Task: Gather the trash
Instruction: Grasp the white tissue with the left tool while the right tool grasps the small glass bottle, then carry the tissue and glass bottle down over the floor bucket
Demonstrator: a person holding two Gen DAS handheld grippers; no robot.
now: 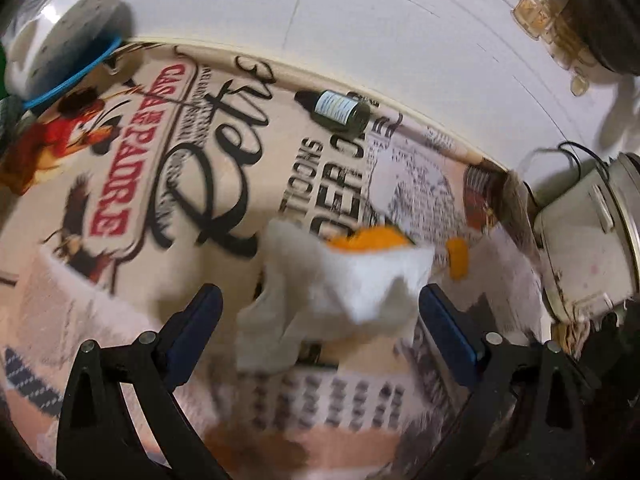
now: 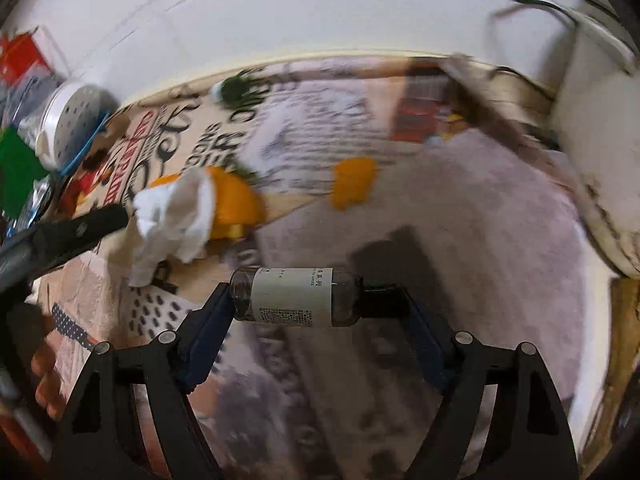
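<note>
We found the right gripper [image 2: 316, 312] clamped endwise on a small dark bottle [image 2: 296, 296] with a white label: one blue pad pressed on its base, the other on its black cap, the bottle lying crosswise between them.

The left gripper [image 1: 320, 320] stood wide, its blue fingers [image 1: 196, 320] on either side of a crumpled white tissue [image 1: 344, 280]. The frame was blurred here, and we could not tell whether either pad touched the paper; neither appeared to press on it. Orange peel [image 1: 366, 238] showed just behind the tissue, at 12 o'clock from it, and a second orange scrap [image 1: 458, 258] lay near it at 3 o'clock.

All of this rested on a table covered with a printed cloth [image 1: 168, 168] bearing large lettering. In the left wrist view a second small dark bottle [image 1: 334, 109] lay on its side at 12 o'clock from the tissue, near the cloth's far edge. A white perforated lid with a blue band [image 1: 64, 32] sat at 10 o'clock. A pale appliance with a cord [image 1: 584, 232] stood at 3 o'clock.

In the right wrist view the left gripper's black arm reached in from 9 o'clock toward the tissue.
</note>
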